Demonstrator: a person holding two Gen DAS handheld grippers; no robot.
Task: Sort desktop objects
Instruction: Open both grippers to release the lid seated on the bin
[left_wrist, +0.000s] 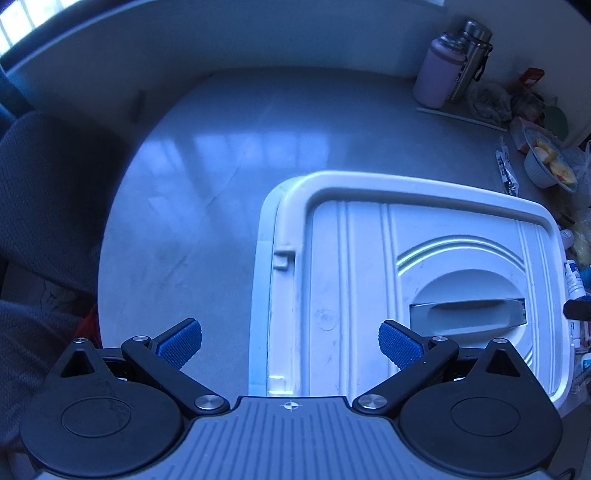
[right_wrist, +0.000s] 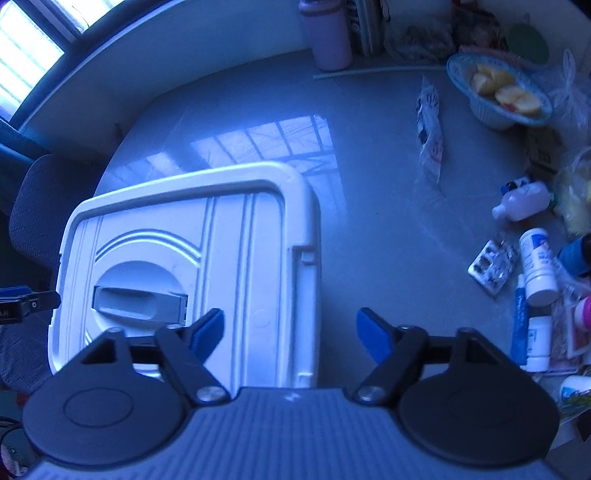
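Storage box (left_wrist: 406, 288), white and lidded with a recessed grey handle (left_wrist: 467, 312), sits on the grey table (left_wrist: 207, 177), straddled by both claws. Left gripper (left_wrist: 290, 345) hangs released over its left edge; right gripper (right_wrist: 290, 332), jaws apart and grasping nothing, over its right edge. Beyond the right claw's right finger lie bottles (right_wrist: 537, 266), a fruit bowl (right_wrist: 498, 92) farther ahead.

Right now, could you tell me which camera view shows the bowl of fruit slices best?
The right wrist view: the bowl of fruit slices sits whole at upper right, its patterned rim and pale wedges clear. The left wrist view shows it smaller, squeezed against the right edge.
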